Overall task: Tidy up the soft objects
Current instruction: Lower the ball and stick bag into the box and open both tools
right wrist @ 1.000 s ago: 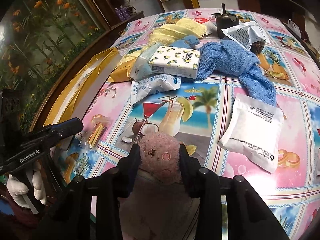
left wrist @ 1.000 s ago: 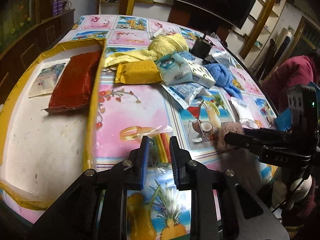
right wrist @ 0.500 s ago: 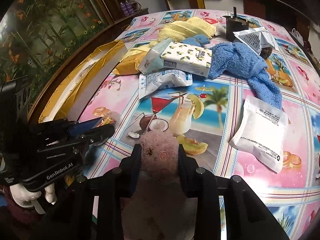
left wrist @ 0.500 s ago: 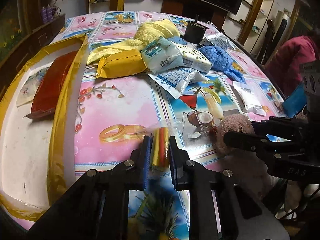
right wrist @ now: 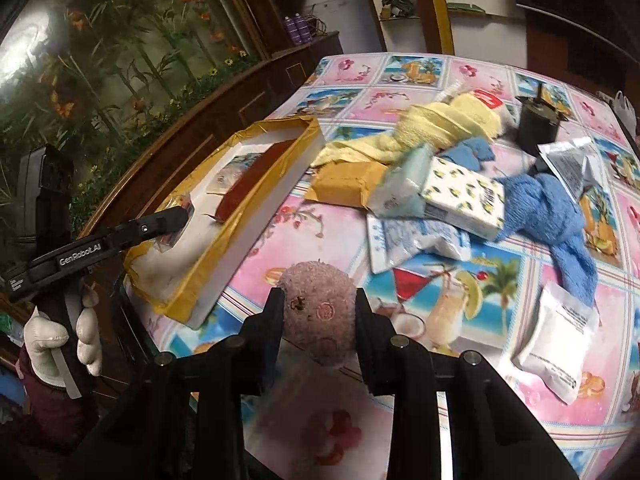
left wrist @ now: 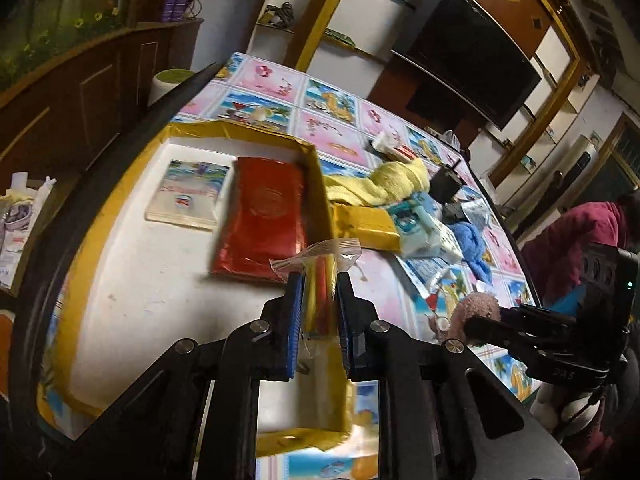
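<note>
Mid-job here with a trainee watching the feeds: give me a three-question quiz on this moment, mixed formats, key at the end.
1. True or false: the left gripper is shut on a clear zip bag of coloured sticks.
2. What does the right gripper hold? A) blue towel B) pink plush toy C) tissue pack
3. Fill in: the red packet lies inside the ____-edged tray.

Key: 1 true. 2 B, the pink plush toy. 3 yellow.

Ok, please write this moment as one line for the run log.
left tongs: shut on clear bag of sticks, over yellow-edged tray | right tongs: shut on pink plush toy, above table
</note>
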Demonstrator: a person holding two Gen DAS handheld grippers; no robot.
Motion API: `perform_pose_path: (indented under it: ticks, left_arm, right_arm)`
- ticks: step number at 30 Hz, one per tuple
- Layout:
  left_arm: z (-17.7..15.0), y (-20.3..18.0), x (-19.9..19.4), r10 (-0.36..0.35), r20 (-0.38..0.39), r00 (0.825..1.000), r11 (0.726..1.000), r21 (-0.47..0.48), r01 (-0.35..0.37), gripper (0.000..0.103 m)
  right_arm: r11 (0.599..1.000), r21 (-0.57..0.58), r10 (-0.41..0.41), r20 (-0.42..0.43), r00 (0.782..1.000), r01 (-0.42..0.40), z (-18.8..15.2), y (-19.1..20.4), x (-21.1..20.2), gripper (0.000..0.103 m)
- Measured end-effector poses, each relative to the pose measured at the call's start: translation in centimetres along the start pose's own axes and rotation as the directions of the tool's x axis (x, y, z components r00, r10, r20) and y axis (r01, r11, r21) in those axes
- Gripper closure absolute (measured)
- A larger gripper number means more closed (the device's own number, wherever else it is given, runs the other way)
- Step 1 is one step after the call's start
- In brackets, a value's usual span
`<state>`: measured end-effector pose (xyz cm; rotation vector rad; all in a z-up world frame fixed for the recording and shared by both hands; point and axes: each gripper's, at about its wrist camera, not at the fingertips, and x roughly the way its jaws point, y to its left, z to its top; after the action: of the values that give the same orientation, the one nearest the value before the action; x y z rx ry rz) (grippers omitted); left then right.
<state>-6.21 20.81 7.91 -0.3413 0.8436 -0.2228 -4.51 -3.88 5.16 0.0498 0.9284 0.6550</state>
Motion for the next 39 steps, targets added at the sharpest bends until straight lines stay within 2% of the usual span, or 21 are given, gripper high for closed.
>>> perform_pose_path:
  ticks: [6, 11, 13, 17, 20, 22, 24, 30, 32, 35, 39]
  left_arm:
    - [2.7, 4.8, 1.5, 0.073, -0.013, 0.997, 0.996, -0.056, -0.074, 0.087]
    - [4.0, 8.9, 3.6, 0.117, -0.047, 0.992, 0.979, -0.161, -0.123, 0.087]
    - [4.3, 10.1, 4.2, 0.105, -0.069, 0.992, 0.973, -0.201, -0.117, 0.087]
    - [4.0, 11.5, 4.3, 0.021, -0.073, 0.997, 0.960, -0.276, -0.041, 0.068]
    - [3.5, 11.7, 3.3, -0.010, -0.048, 0.999, 0.955, -0.297, -0.004, 0.065]
    - [3.2, 11.7, 2.4, -0.015, -0.028, 1.000, 0.953, -0.302, 0.006, 0.061]
    - [2.8, 11.7, 1.4, -0.019, -0.004, 1.000, 0.950, -0.311, 0.016, 0.054]
    - [1.8, 9.7, -1.4, -0.069, 0.062, 0.996, 0.949, -0.304, 0.085, 0.054]
    - [1.2, 8.3, -2.3, -0.092, 0.079, 0.993, 0.956, -0.273, 0.110, 0.053]
    - [0.1, 6.0, -3.0, -0.126, 0.087, 0.988, 0.963, -0.230, 0.143, 0.047]
    - [-1.3, 2.5, -2.6, -0.188, 0.061, 0.980, 0.966, -0.169, 0.196, 0.047]
  right_arm:
    - [0.995, -0.051, 0.082, -0.022, 0.996, -0.083, 3.8, 4.6, 3.2, 0.071]
    - [0.989, -0.095, 0.109, -0.069, 0.992, -0.115, 6.2, 8.2, 6.9, 0.071]
    - [0.987, -0.106, 0.113, -0.091, 0.989, -0.123, 6.8, 9.3, 8.6, 0.071]
    - [0.984, -0.131, 0.103, -0.126, 0.987, -0.120, 7.5, 11.3, 11.6, 0.068]
    - [0.988, -0.100, 0.103, -0.137, 0.985, -0.117, 7.8, 11.4, 13.2, 0.065]
    - [0.990, -0.071, 0.109, -0.147, 0.983, -0.121, 8.0, 11.0, 13.8, 0.063]
    - [0.991, -0.042, 0.119, -0.140, 0.983, -0.126, 8.1, 10.4, 13.5, 0.057]
    - [0.992, 0.012, 0.130, -0.065, 0.989, -0.129, 8.0, 7.3, 9.9, 0.056]
    - [0.997, 0.022, 0.080, -0.011, 0.997, -0.080, 7.8, 5.1, 7.6, 0.056]
    - [0.997, 0.073, -0.036, 0.047, 0.998, 0.033, 7.8, 0.7, 4.7, 0.056]
    - [0.974, 0.161, -0.167, 0.045, 0.985, 0.157, 7.7, -4.6, 3.3, 0.056]
